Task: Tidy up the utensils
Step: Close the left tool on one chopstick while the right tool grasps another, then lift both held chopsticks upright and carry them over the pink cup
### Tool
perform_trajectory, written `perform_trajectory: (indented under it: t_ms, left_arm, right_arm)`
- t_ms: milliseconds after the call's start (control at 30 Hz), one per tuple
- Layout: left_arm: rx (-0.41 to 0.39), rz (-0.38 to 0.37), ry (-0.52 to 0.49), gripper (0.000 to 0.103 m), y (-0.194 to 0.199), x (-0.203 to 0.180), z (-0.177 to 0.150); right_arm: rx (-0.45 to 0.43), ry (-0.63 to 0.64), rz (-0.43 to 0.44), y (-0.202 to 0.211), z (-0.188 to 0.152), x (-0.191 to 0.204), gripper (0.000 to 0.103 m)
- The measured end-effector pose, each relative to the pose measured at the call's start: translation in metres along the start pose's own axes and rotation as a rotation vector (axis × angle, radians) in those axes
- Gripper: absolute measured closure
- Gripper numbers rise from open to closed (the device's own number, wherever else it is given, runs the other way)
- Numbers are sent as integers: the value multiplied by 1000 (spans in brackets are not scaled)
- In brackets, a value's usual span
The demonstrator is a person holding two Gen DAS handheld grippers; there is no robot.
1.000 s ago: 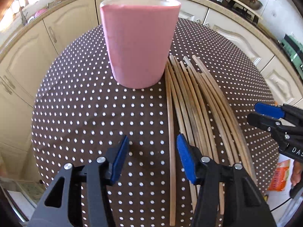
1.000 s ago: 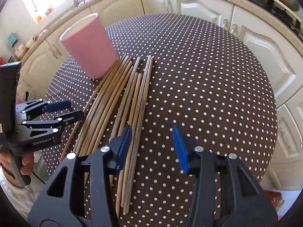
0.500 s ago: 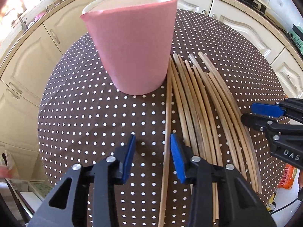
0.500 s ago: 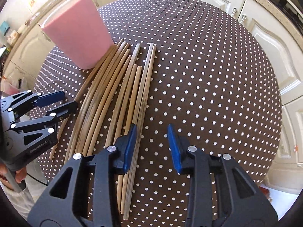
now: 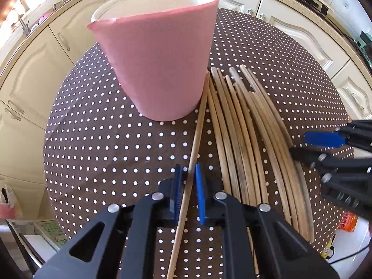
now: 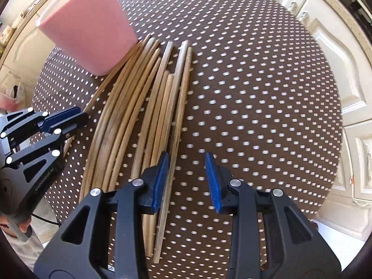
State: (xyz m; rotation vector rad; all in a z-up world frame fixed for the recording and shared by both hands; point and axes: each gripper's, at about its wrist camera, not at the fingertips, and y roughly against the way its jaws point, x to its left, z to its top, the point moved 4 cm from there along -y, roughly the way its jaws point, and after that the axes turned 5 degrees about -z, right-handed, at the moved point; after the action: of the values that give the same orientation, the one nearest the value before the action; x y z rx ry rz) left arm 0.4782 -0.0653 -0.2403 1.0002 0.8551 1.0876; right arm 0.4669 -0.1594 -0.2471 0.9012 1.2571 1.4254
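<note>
chopsticks (image 6: 148, 107): lay in a fanned bundle on the dotted tablecloth (image 6: 255, 93), far tips just beside the base of the pink cup (image 6: 88, 30), near ends toward the table edge.
single chopstick (image 5: 197, 139): lay apart from the bundle on its cup side, far tip touching the cup wall low down, running back between the blue pads.
pink cup: stood upright on the cloth, white inside, nothing visible in it from these views.
left gripper (image 5: 187, 186): pointed steeply down; jaws had just been closing and stood almost together around the single chopstick, a thin gap still showing beside the stick, so a firm pinch could not be told.
right gripper (image 6: 186, 179): pointed steeply down over the near end of the bundle; jaws partly apart, nothing between them but bare cloth; left pad just over the outermost stick of the bundle.
cabinets (image 6: 337, 58): cream doors curved around behind the table.
hand (image 6: 14, 223): seen low at the frame edge, gripping the left tool's handle.
</note>
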Motion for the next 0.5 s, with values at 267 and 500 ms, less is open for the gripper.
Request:
perform_trajectory:
  t_ms: [267, 500]
  left_arm:
    - [0, -10, -10, 96, 4, -3, -14]
    - [-50, -114, -4, 97, 16, -5, -25]
  right_arm:
    - [14, -1, 5, -6, 15, 2, 95]
    - [-27, -86, 153, -6, 9, -23, 97]
